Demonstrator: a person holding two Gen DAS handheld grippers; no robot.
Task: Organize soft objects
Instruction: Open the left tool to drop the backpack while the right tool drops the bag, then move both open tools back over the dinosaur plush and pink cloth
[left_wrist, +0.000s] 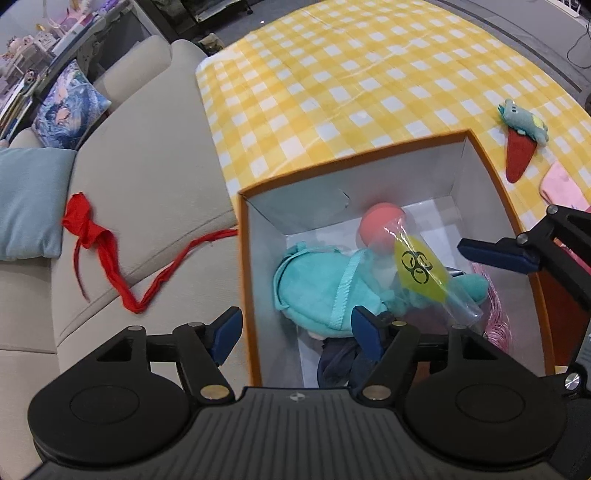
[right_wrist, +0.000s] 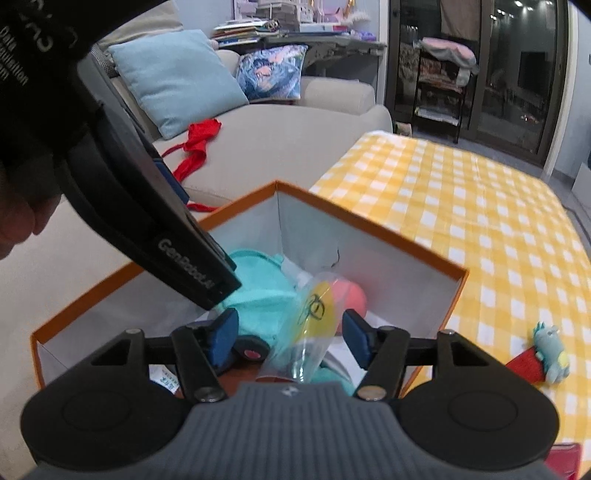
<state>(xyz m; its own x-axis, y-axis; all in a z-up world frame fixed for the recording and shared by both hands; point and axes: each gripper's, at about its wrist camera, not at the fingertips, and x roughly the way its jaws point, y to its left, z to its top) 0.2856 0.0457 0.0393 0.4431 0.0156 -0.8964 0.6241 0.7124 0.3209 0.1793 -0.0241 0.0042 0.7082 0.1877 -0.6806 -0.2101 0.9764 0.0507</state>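
Note:
An orange box (left_wrist: 491, 173) with white inside walls stands on the yellow checked table. In it lie a teal plush (left_wrist: 317, 284), a pink ball (left_wrist: 382, 229), a clear bag with a yellow biohazard label (left_wrist: 419, 269) and dark cloth (left_wrist: 340, 362). My left gripper (left_wrist: 295, 334) is open and empty over the box's near left wall. My right gripper (right_wrist: 290, 338) is open above the box (right_wrist: 373, 229), with the clear bag (right_wrist: 314, 314) lying below between its fingers. The teal plush (right_wrist: 258, 280) shows behind. A red and teal plush toy (left_wrist: 521, 144) lies on the table, also in the right wrist view (right_wrist: 543, 358).
A beige sofa (left_wrist: 147, 177) stands left of the table with a red cloth (left_wrist: 96, 236), a light blue cushion (left_wrist: 26, 199) and a patterned cushion (left_wrist: 66, 107). A pink item (left_wrist: 561, 184) lies right of the box. The left gripper's body (right_wrist: 122, 177) crosses the right wrist view.

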